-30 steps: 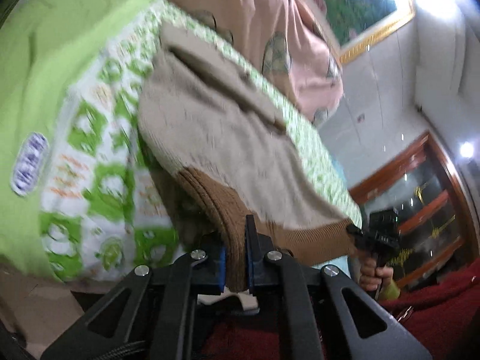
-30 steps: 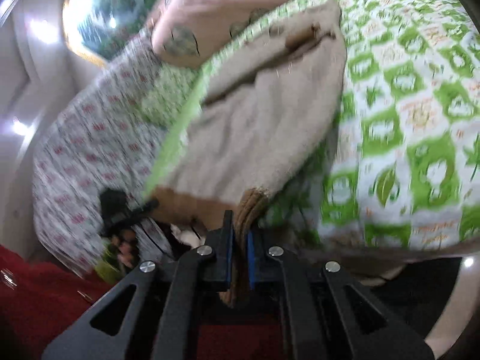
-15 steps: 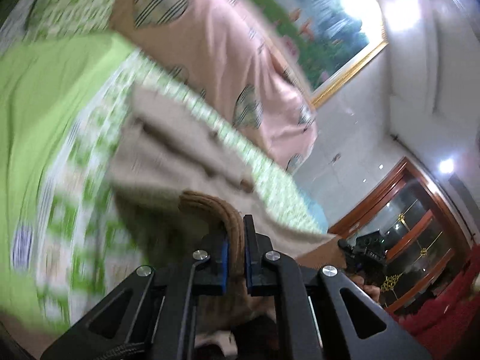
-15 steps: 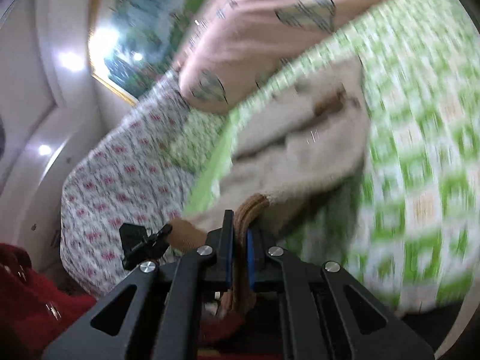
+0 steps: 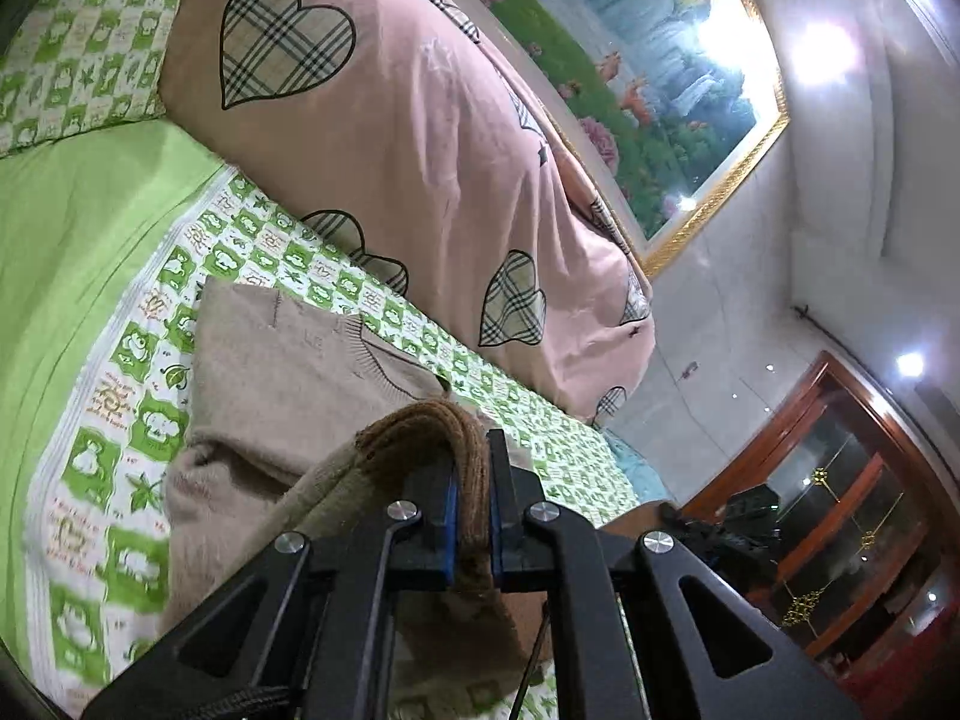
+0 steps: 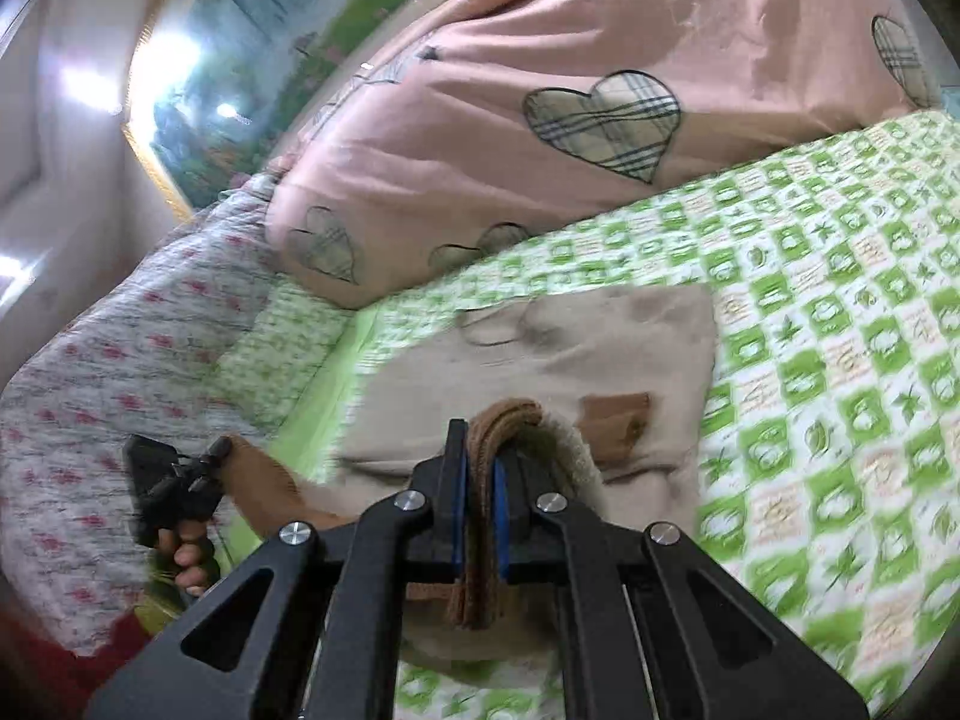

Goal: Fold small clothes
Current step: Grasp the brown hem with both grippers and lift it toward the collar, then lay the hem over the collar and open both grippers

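A small beige knit sweater (image 5: 282,372) with a darker brown ribbed hem lies on the green-and-white patterned bedsheet (image 5: 120,396); it also shows in the right wrist view (image 6: 600,348). My left gripper (image 5: 471,516) is shut on the brown hem (image 5: 420,426) and holds it above the sweater's upper part. My right gripper (image 6: 480,516) is shut on the other end of the hem (image 6: 510,414), lifted the same way. A brown cuff (image 6: 618,414) lies on the sweater's body.
A pink duvet with plaid hearts (image 5: 390,120) is bunched along the far side of the bed, also in the right wrist view (image 6: 540,120). A floral quilt (image 6: 108,372) lies at left. A framed painting (image 5: 660,90) and a wooden cabinet (image 5: 840,510) stand by the wall.
Both grippers have carried the brown hem up and forward over the sweater, toward its collar end. The sweater's lower part now folds over its upper part.
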A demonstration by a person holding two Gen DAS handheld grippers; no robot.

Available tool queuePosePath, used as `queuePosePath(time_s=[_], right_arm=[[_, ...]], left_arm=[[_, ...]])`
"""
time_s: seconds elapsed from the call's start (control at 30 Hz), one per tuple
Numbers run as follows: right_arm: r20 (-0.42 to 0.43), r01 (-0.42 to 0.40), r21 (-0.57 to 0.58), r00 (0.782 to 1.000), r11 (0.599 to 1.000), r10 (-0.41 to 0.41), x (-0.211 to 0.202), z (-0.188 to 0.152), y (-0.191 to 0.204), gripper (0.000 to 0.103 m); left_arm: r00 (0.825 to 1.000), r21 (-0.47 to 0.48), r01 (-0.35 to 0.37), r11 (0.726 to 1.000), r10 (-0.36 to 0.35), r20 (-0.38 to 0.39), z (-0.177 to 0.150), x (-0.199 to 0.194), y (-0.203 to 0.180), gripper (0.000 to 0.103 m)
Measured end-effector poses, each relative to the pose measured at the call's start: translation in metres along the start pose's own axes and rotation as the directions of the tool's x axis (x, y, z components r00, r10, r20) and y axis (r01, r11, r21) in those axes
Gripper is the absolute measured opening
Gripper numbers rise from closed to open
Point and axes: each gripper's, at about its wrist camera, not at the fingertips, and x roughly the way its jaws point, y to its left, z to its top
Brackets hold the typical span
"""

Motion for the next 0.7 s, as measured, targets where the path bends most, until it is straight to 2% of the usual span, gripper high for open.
queuePosePath(time_s=[0.07, 0.13, 0.17, 0.2, 0.3, 0.47, 0.57, 0.63, 0.7], right_arm=[[0.055, -0.115, -0.002, 0.992, 0.993, 0.115, -0.007, 0.002, -0.001, 0.008], [0.074, -0.149, -0.053, 0.986, 0.987, 0.153, -0.010, 0.002, 0.002, 0.008], [0.078, -0.179, -0.063, 0.980, 0.982, 0.183, -0.009, 0.004, 0.000, 0.008], [0.086, -0.177, -0.051, 0.980, 0.983, 0.181, -0.004, 0.007, -0.008, 0.008], [0.058, -0.087, 0.070, 0.995, 0.994, 0.083, 0.030, 0.022, -0.047, 0.008], [0.093, -0.121, 0.244, 0.991, 0.962, 0.101, 0.070, 0.044, -0.097, 0.008], [0.073, -0.072, 0.270, 0.996, 0.960, 0.054, 0.090, 0.059, -0.108, 0.008], [0.022, -0.008, 0.267, 1.000, 0.964, 0.002, 0.112, 0.064, -0.114, 0.008], [-0.048, 0.088, 0.242, 0.996, 0.966, -0.079, 0.136, 0.065, -0.119, 0.009]], left_arm=[[0.999, 0.012, 0.031, 0.999, -0.031, 0.025, -0.001, 0.002, -0.002, 0.006], [0.994, 0.023, 0.085, 0.996, -0.087, 0.069, -0.002, 0.000, -0.003, 0.006], [0.992, 0.021, 0.096, 0.995, -0.098, 0.078, 0.000, 0.002, 0.000, 0.006], [0.993, 0.015, 0.091, 0.996, -0.092, 0.076, 0.004, 0.008, 0.003, 0.006], [0.997, -0.004, 0.033, 0.999, -0.033, 0.063, 0.020, 0.035, 0.020, 0.006], [0.996, -0.058, 0.004, 0.998, 0.001, 0.092, 0.053, 0.071, 0.053, 0.006], [0.995, -0.087, -0.055, 0.995, 0.062, 0.079, 0.069, 0.095, 0.079, 0.006], [0.993, -0.109, -0.103, 0.989, 0.108, 0.043, 0.072, 0.113, 0.099, 0.006], [0.986, -0.116, -0.166, 0.979, 0.166, -0.014, 0.070, 0.133, 0.117, 0.006]])
